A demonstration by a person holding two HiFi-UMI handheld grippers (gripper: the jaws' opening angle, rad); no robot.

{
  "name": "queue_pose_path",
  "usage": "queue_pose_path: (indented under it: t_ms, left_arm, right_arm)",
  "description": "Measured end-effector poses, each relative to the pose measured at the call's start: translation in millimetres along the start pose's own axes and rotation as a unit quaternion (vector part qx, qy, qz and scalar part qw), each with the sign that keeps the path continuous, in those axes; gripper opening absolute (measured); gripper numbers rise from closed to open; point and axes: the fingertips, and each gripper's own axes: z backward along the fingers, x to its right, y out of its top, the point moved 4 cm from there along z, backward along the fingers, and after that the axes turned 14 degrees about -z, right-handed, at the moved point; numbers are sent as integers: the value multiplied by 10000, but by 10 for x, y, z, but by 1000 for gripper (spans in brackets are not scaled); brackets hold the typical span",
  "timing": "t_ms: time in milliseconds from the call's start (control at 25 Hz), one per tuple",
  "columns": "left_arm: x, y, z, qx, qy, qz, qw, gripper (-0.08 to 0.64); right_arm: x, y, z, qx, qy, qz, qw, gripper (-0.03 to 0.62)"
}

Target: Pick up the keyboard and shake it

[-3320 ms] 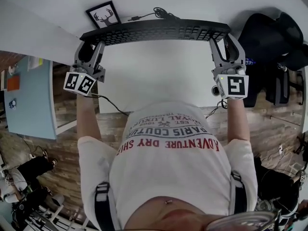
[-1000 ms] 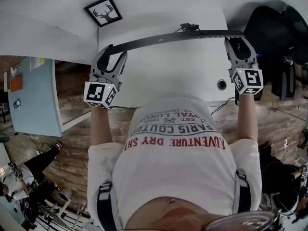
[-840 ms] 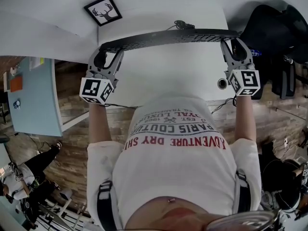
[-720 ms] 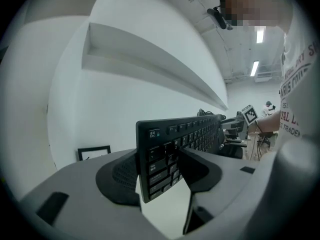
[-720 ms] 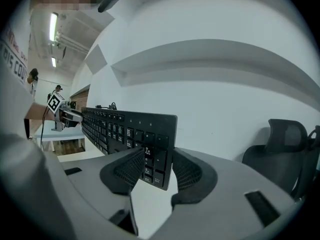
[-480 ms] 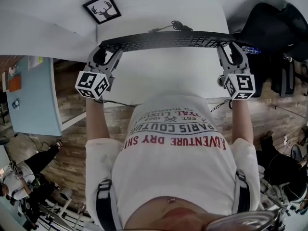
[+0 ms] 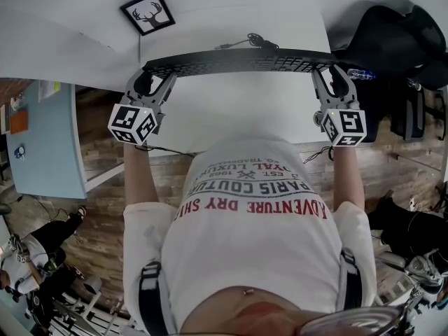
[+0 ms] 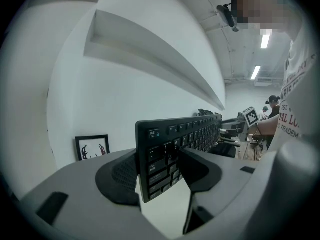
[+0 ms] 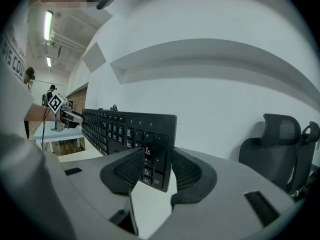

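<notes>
A black keyboard (image 7: 238,61) is held by its two ends above the white desk (image 7: 231,110), tipped on its long edge with the keys towards the person. My left gripper (image 7: 155,75) is shut on its left end. In the left gripper view the Esc end of the keyboard (image 8: 165,149) is clamped between the pads of the left gripper (image 8: 157,166). My right gripper (image 7: 329,70) is shut on the right end. The right gripper view shows the number-pad end of the keyboard (image 9: 125,129) pinched between the pads of the right gripper (image 9: 157,169).
The keyboard's cable (image 7: 248,42) lies bunched on the desk behind it. A framed deer picture (image 7: 147,12) leans at the back left. A black office chair (image 7: 392,40) stands right of the desk, and a light blue table (image 7: 42,138) stands at the left.
A second ago the keyboard was slanted and seen edge-on. It now lies level across the view with its keys showing, and both grippers have come down a little with it.
</notes>
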Motion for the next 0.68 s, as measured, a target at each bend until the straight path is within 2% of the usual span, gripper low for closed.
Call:
queue_pose_path:
  t_ms: [680]
  left_arm:
    - [68, -89, 116, -40, 107, 81, 9999, 236]
  right_arm:
    - [-69, -21, 23, -117, 26, 73, 9999, 189]
